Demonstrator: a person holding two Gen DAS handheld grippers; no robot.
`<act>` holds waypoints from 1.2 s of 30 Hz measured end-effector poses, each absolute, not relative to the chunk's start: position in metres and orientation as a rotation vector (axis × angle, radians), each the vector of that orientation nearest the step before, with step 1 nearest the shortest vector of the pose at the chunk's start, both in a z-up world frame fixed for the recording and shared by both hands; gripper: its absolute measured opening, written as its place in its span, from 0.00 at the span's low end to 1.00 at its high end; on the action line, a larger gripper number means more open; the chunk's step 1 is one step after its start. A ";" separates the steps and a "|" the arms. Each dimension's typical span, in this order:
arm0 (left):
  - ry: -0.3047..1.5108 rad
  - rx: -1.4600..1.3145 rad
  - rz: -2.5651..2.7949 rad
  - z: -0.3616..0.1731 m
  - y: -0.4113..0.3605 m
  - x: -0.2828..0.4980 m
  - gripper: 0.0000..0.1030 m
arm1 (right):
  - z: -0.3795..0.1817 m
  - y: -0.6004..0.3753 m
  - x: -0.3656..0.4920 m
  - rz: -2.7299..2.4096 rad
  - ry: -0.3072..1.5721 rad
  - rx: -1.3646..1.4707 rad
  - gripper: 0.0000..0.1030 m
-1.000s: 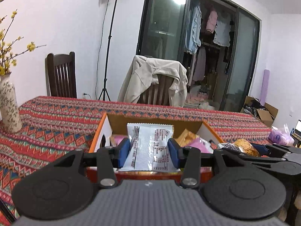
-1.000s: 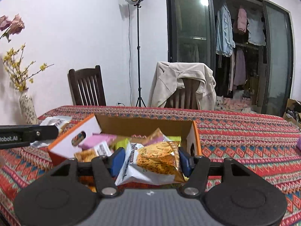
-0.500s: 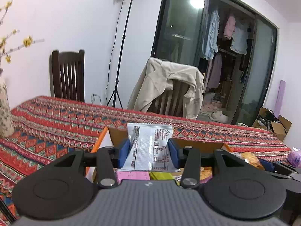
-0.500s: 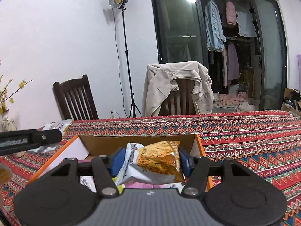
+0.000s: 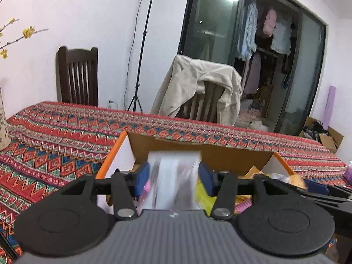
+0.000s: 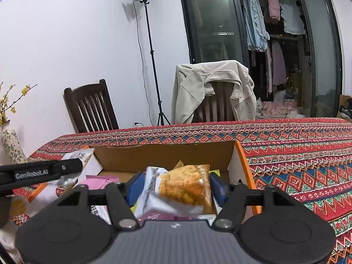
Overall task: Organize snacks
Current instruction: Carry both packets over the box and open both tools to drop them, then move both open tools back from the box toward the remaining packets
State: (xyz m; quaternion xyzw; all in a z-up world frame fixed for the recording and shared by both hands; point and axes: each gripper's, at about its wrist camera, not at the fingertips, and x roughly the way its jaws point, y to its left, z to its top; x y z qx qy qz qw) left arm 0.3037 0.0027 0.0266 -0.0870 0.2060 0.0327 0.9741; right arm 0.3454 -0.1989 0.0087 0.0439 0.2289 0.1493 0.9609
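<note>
An open cardboard box (image 5: 198,153) with orange outer sides stands on the patterned tablecloth and holds several snack packets. My left gripper (image 5: 174,178) hangs over the box's left part with its jaws opening. A white packet (image 5: 173,182), blurred by motion, slips down between the blue pads. In the right wrist view my right gripper (image 6: 176,186) is over the box's (image 6: 165,156) right part, and its jaws are opening too. A packet of orange-yellow crackers (image 6: 184,190) sits tilted and loose between its pads. One finger of the left gripper (image 6: 55,169) reaches in from the left.
The table (image 6: 297,154) stretches away right and behind the box. A flowered vase (image 6: 11,145) stands at its far left corner. Behind are a dark wooden chair (image 6: 92,107), a chair with a beige jacket (image 6: 211,90) and a light stand (image 6: 151,55).
Both grippers came forward over the box and sank a little. Their jaws have widened. The white packet now blurs downward, and the cracker packet has tilted and sagged.
</note>
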 end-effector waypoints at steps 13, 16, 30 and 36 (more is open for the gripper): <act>0.364 -0.206 0.112 0.034 0.009 0.292 1.00 | 0.007 -0.206 0.338 0.294 0.452 0.118 1.00; 0.373 -0.206 0.115 0.038 0.006 0.287 1.00 | 0.008 -0.207 0.332 0.294 0.438 0.110 1.00; 0.381 -0.205 0.091 0.062 0.004 0.228 1.00 | 0.030 -0.204 0.276 0.304 0.398 0.042 1.00; 0.423 -0.190 0.093 0.051 0.010 0.205 1.00 | 0.029 -0.205 0.244 0.327 0.395 0.005 1.00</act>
